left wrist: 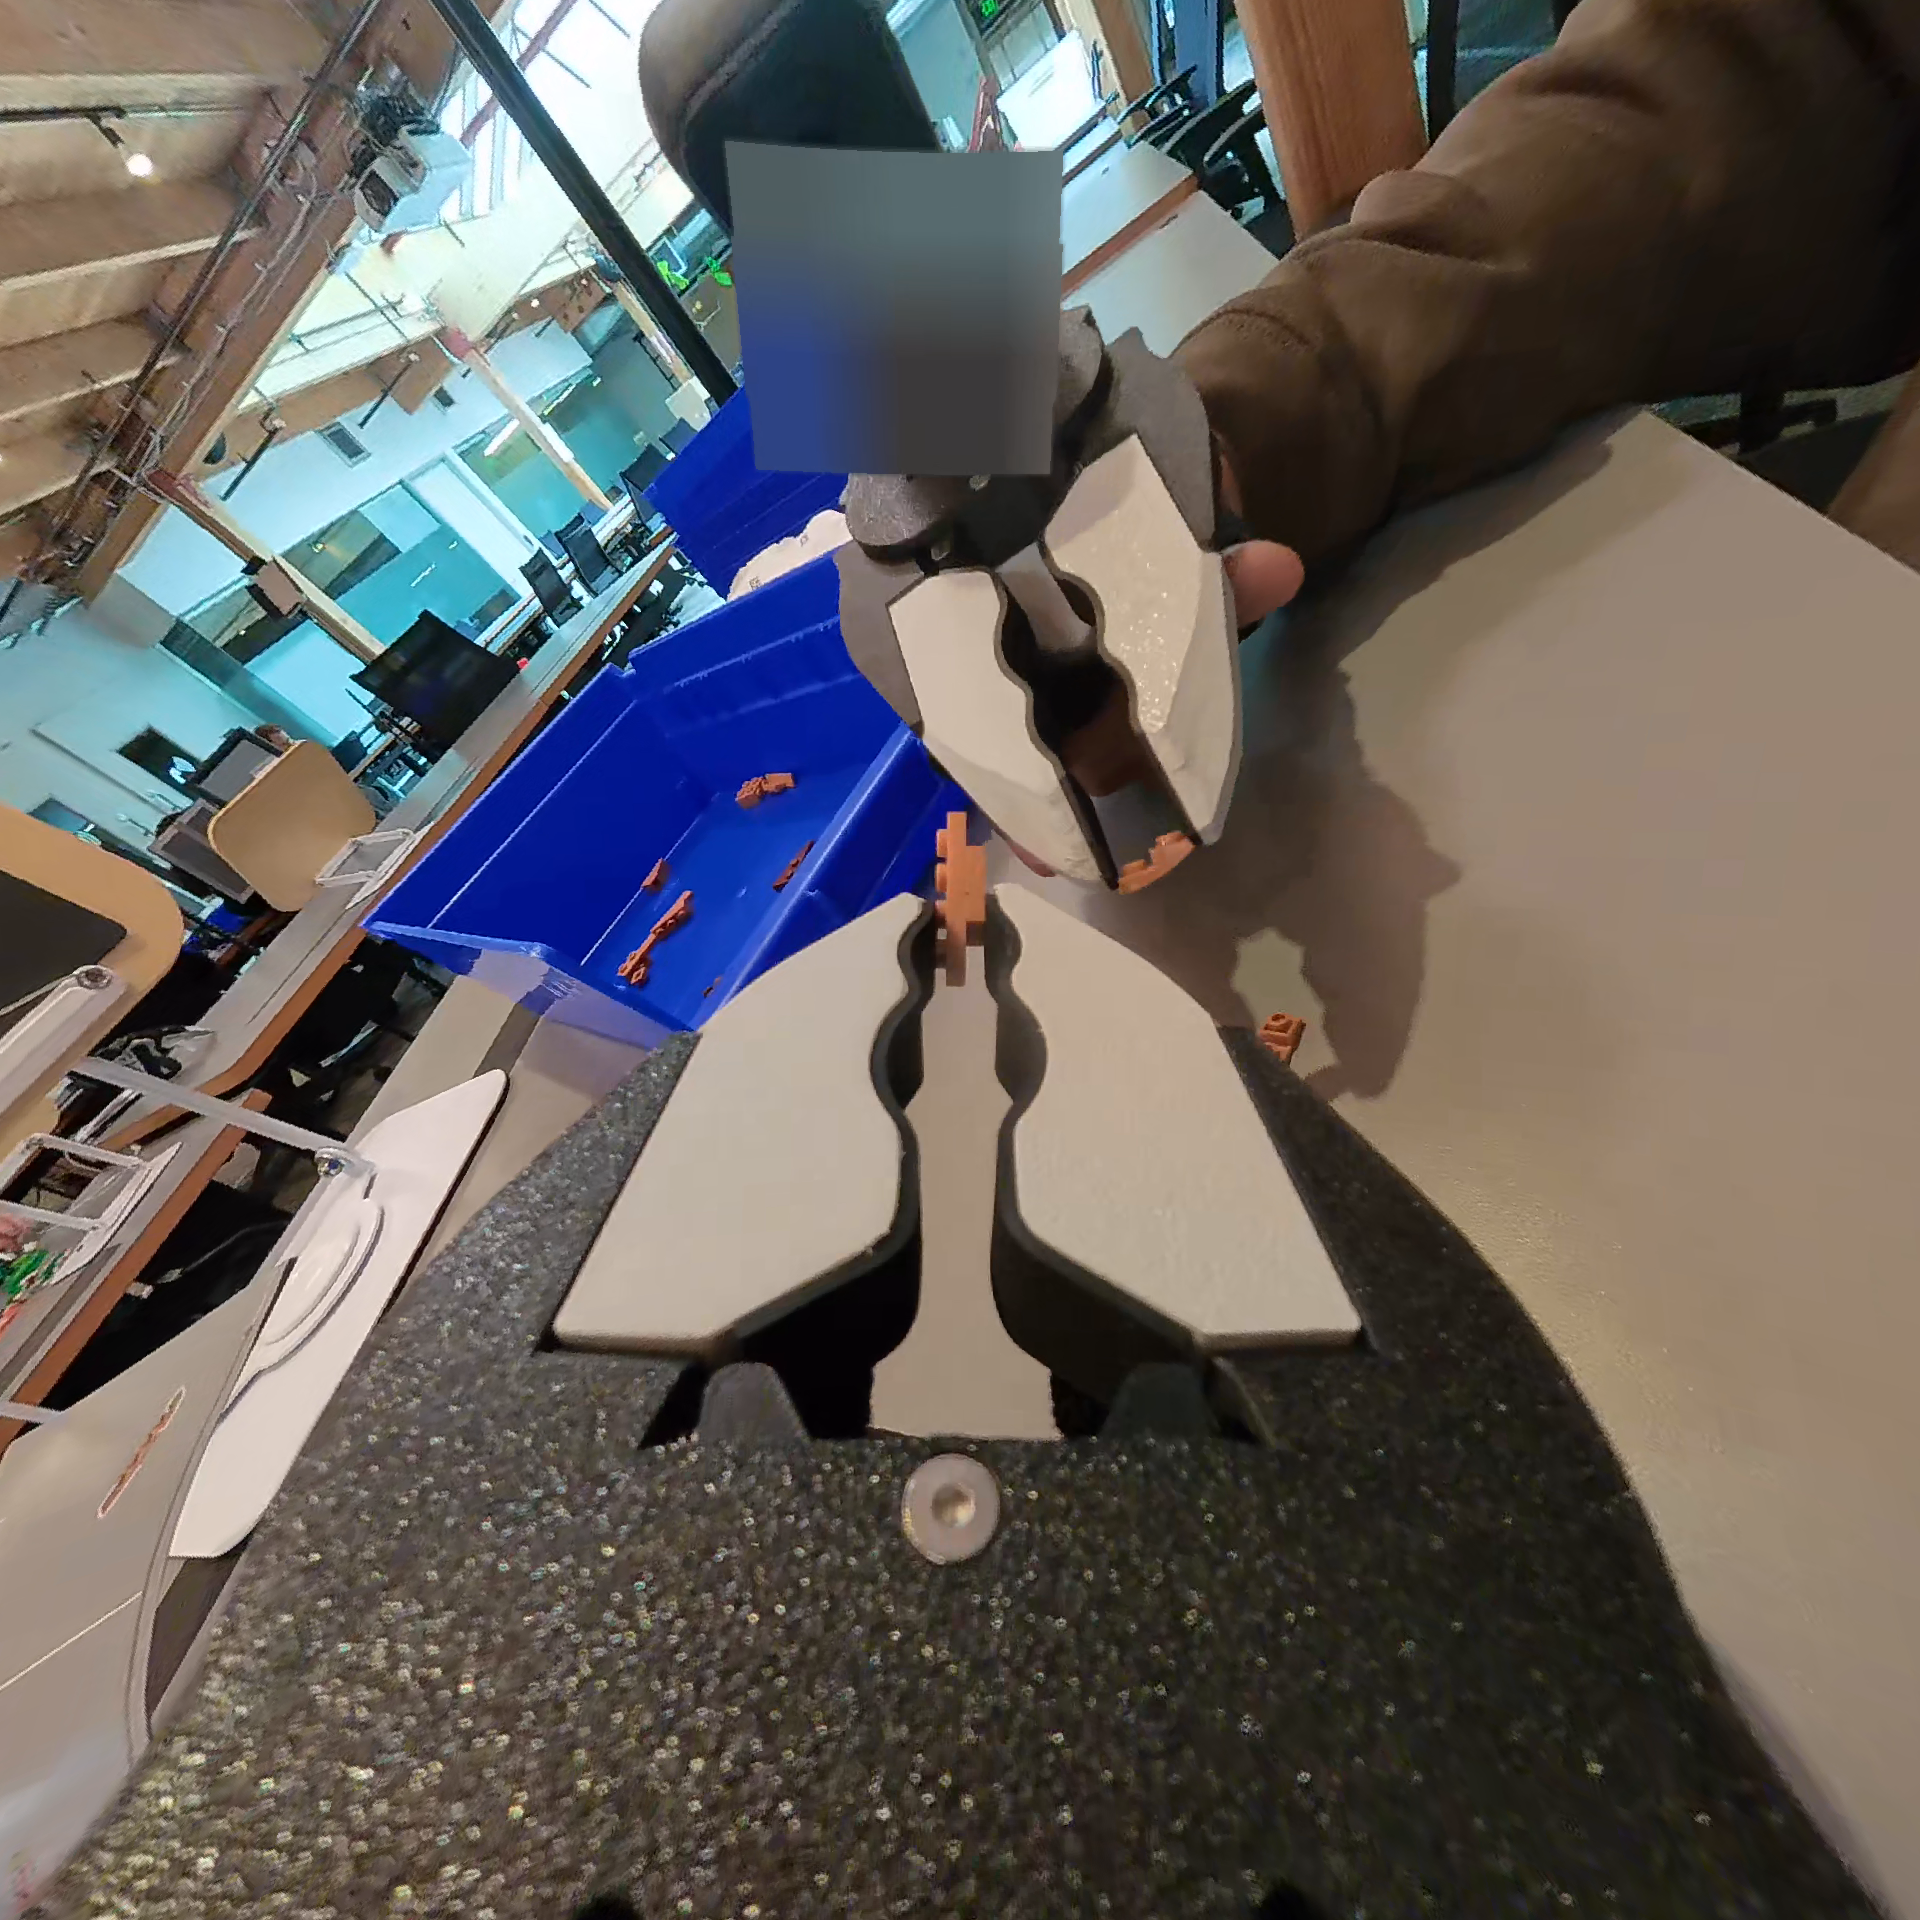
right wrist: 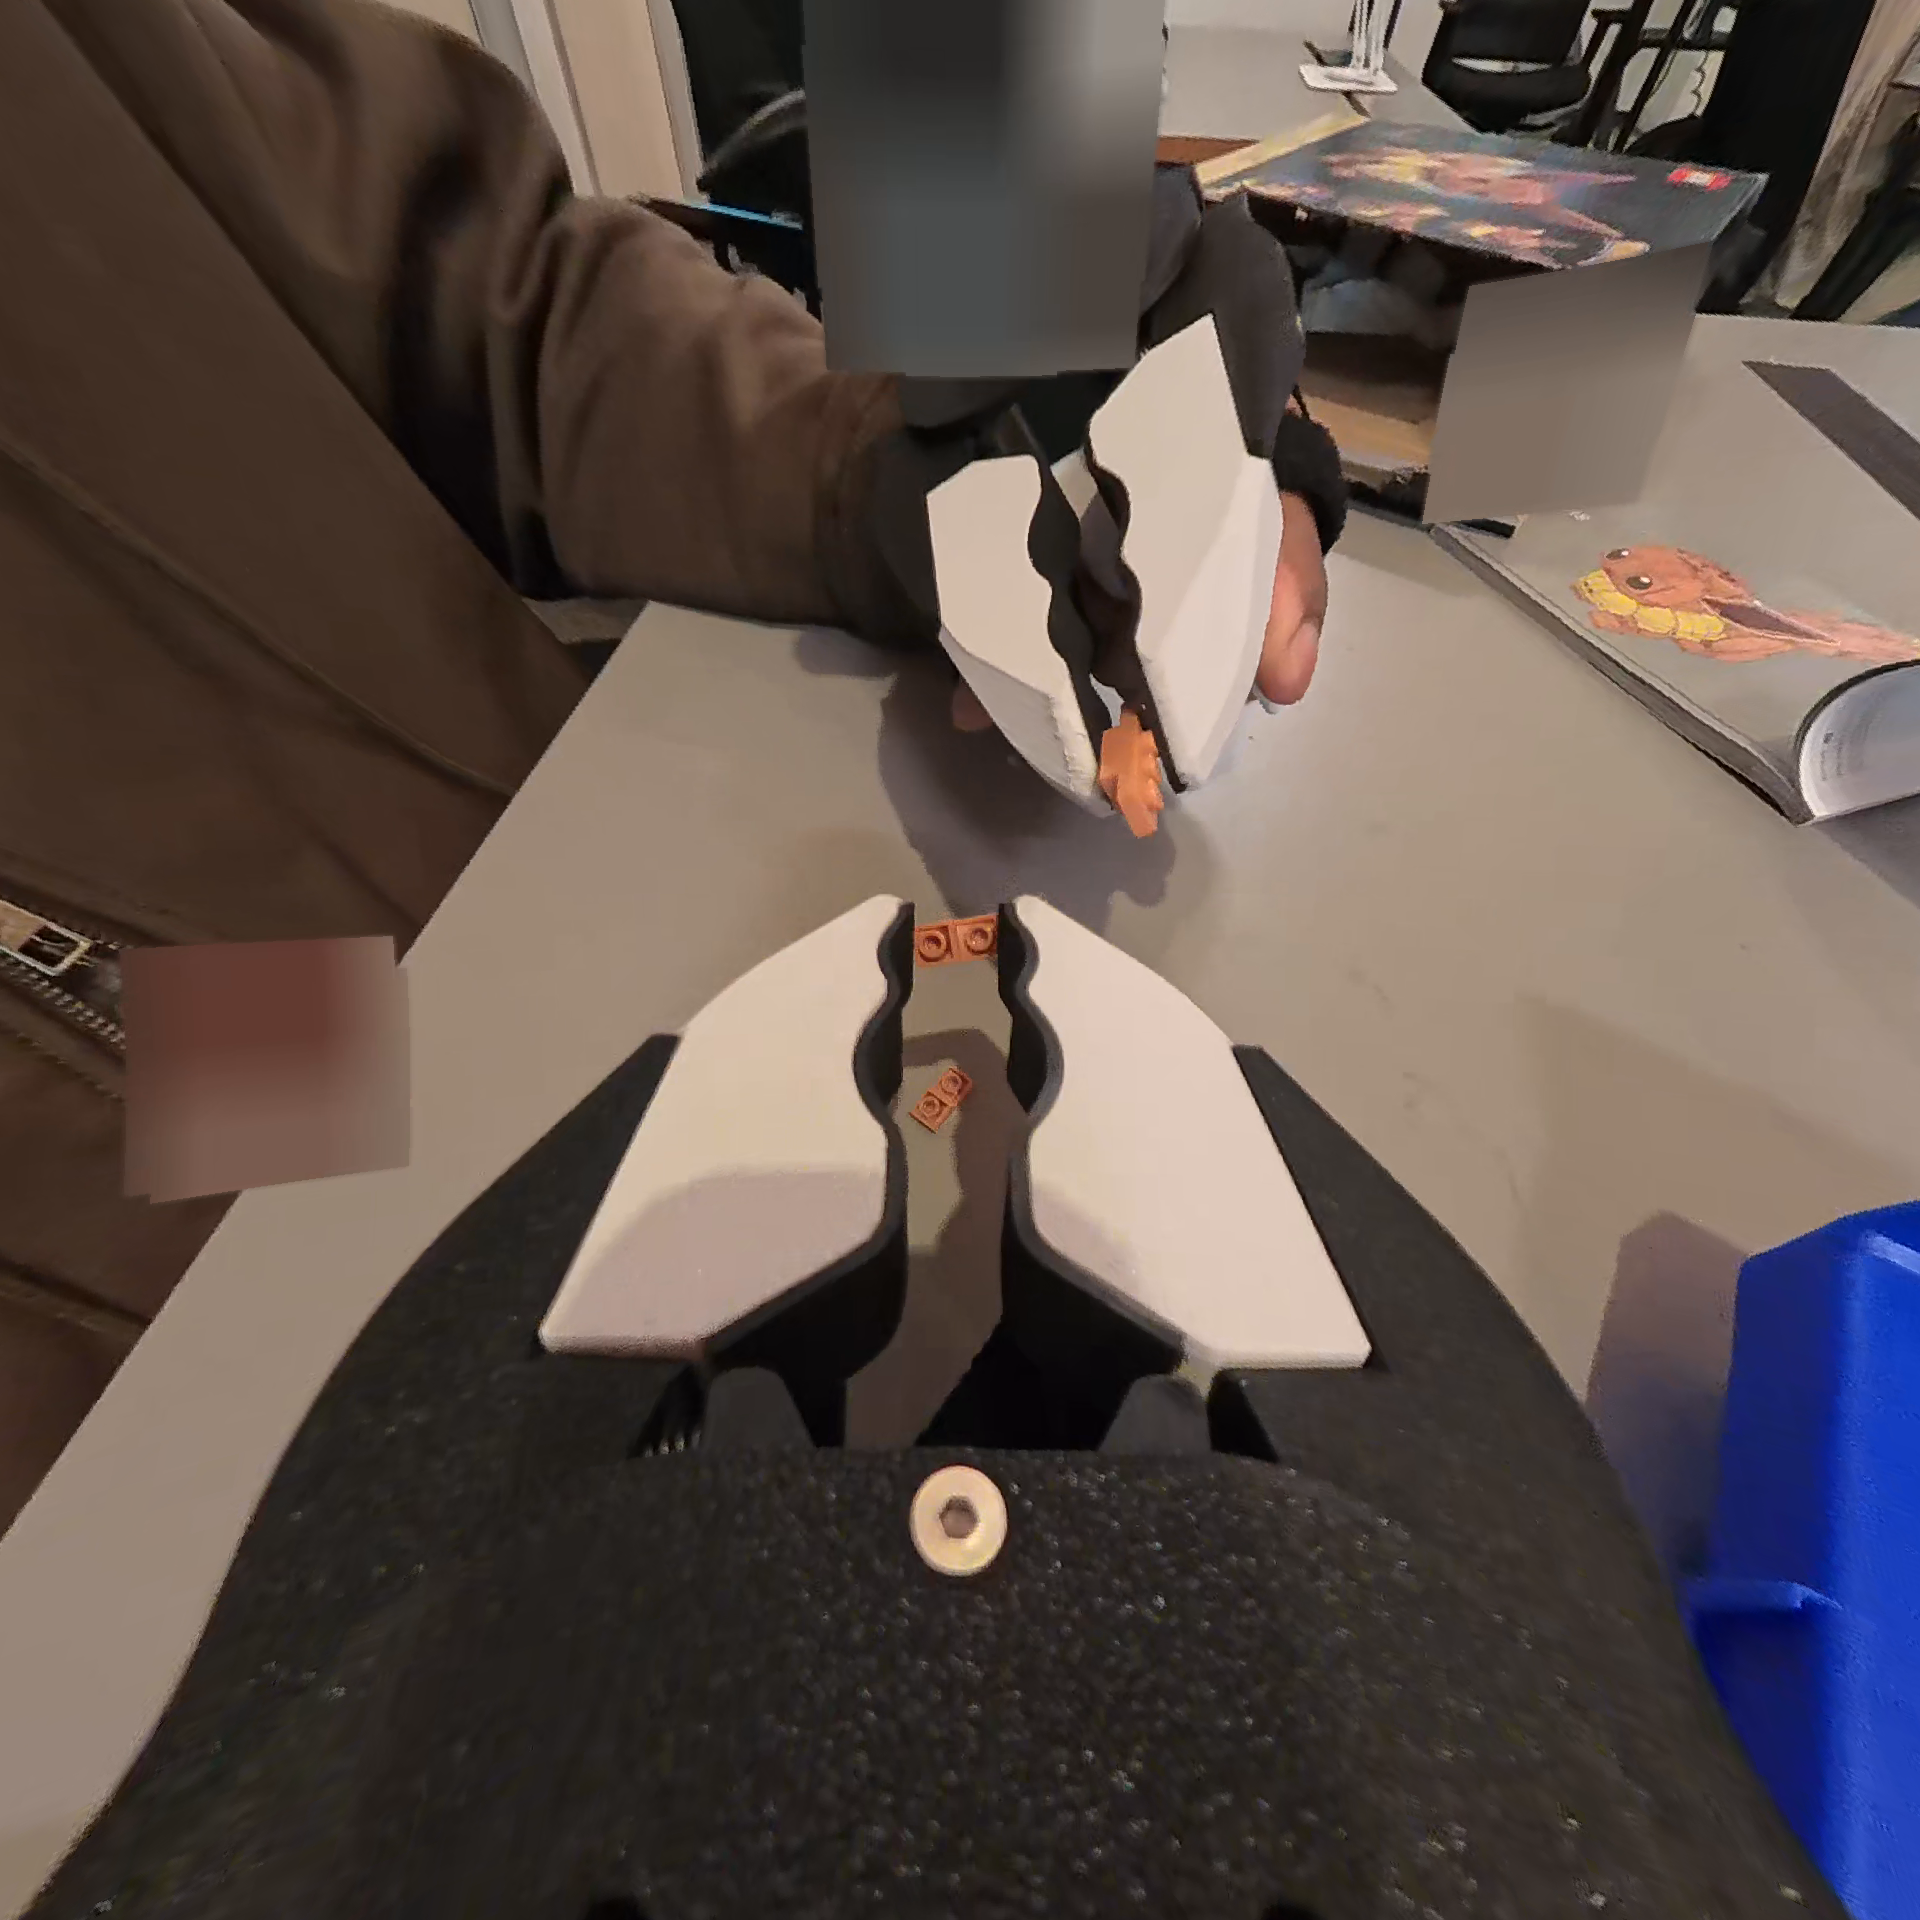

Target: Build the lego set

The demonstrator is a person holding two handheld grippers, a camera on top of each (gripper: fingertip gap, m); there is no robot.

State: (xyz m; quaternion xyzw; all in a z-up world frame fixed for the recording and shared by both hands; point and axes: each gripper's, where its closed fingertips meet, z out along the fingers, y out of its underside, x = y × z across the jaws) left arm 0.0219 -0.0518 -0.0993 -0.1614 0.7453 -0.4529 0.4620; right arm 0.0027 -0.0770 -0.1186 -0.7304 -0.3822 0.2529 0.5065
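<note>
My left gripper (left wrist: pixel 961 909) is shut on a small orange stepped brick piece (left wrist: pixel 961 883) that sticks up from its fingertips above the grey table (left wrist: pixel 1610 935). It also shows in the right wrist view (right wrist: pixel 1127 774), with the orange piece (right wrist: pixel 1132 784) poking out of its tips. My right gripper (right wrist: pixel 956 925) is shut on a flat orange two-stud plate (right wrist: pixel 956 942), pinched end to end between the pads. In the left wrist view the right gripper (left wrist: pixel 1132 852) hangs close above and to the right of the left tips, its orange plate (left wrist: pixel 1155 862) at the tips. Gloved hands hold both grippers.
A blue bin (left wrist: pixel 623 831) with several orange pieces stands beyond the left gripper, and it shows at the right wrist view's lower right (right wrist: pixel 1818 1558). A loose orange plate (right wrist: pixel 940 1098) lies on the table under the right gripper. An open booklet (right wrist: pixel 1714 665) and a cardboard box (right wrist: pixel 1507 260) lie behind.
</note>
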